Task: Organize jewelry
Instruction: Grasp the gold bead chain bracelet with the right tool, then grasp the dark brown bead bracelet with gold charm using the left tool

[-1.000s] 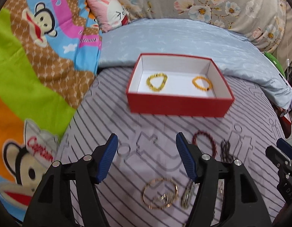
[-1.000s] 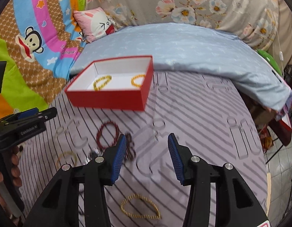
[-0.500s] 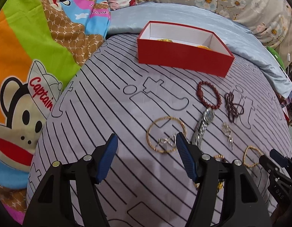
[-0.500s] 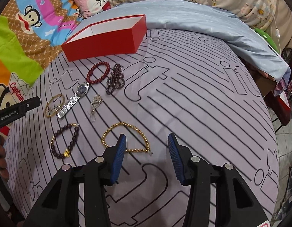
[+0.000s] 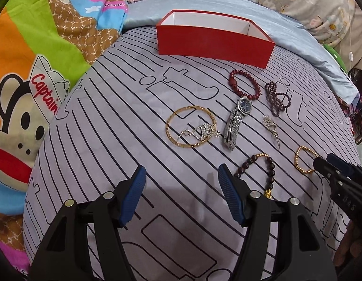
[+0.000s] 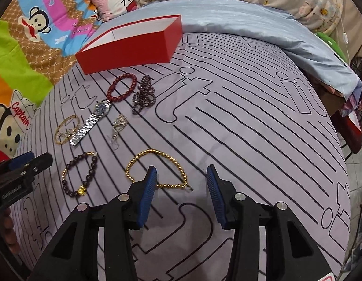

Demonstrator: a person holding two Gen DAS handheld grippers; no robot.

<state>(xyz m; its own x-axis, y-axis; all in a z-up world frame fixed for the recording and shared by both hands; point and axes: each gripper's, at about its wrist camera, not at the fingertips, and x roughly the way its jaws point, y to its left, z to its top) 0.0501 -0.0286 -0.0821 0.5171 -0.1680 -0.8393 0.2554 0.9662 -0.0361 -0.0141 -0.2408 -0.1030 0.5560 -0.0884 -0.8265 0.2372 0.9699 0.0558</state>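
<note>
My right hand-held gripper [image 6: 179, 182], jaws just narrowing but parted, nothing gripped, straddled the gold bead bracelet [image 6: 155, 168] on the striped bed [image 6: 239, 128]. My left hand-held gripper [image 5: 181, 187] gaped empty. Red cardboard box [image 5: 213, 43] beyond.

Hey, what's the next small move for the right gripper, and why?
Probably ease the right gripper down and close on the gold bead bracelet. Its jaws have just been closing, but the fingers are apart, holding nothing, and the bracelet's near edge lies flat between them, outside the red box.
</note>
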